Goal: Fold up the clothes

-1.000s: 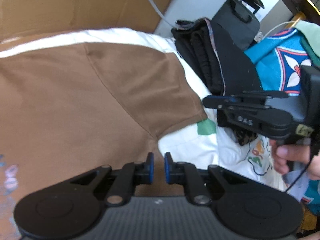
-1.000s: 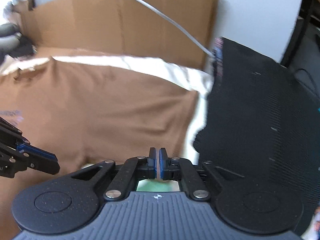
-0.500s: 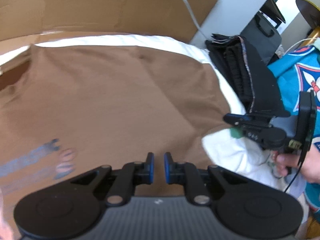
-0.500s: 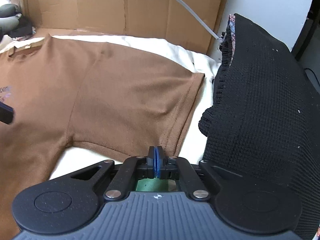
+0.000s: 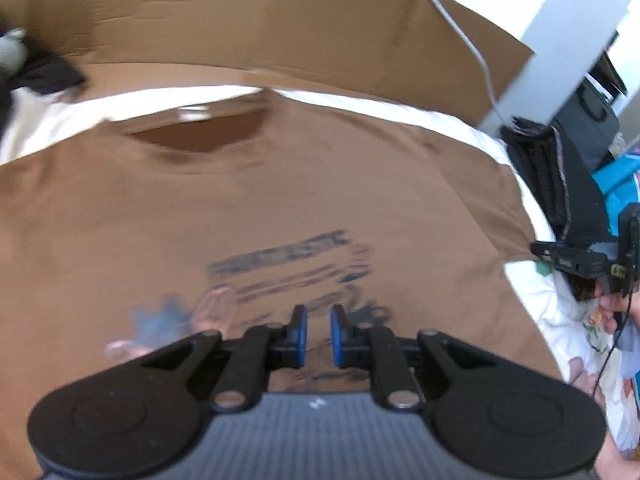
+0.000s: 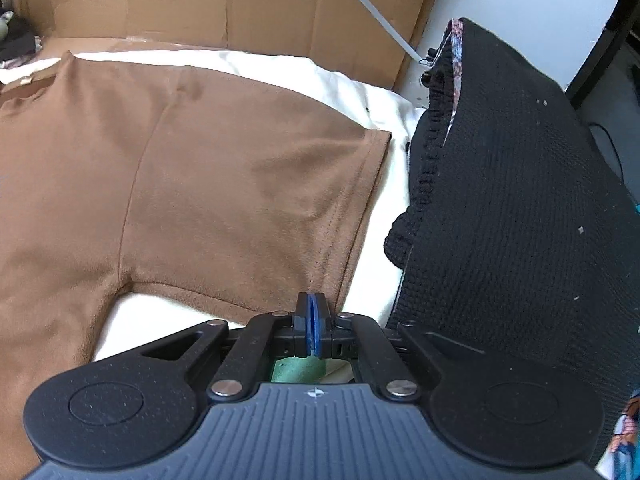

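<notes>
A brown T-shirt point(image 5: 280, 200) lies spread flat, front up, on a white sheet point(image 5: 532, 292). A dark blurred print point(image 5: 288, 264) marks its chest, and the neck opening point(image 5: 200, 132) is at the far side. My left gripper point(image 5: 318, 334) hovers over the print, its jaws a narrow gap apart with nothing between them. In the right wrist view the shirt's short sleeve point(image 6: 260, 200) lies flat. My right gripper point(image 6: 313, 320) is shut just in front of the sleeve's hem corner, with no cloth seen between the pads. The right gripper point(image 5: 568, 258) also shows at the shirt's right edge, held by a hand.
A pile of black knit clothes point(image 6: 520, 200) sits close to the right of the sleeve. Flattened cardboard point(image 6: 240, 0) stands along the far side, and a white cable point(image 6: 372, 16) runs over it. Turquoise patterned fabric point(image 5: 616, 176) lies at the far right.
My left gripper has swung left from the sleeve and armpit area to above the chest print. The right gripper has edged toward the sleeve's hem and stayed shut.
</notes>
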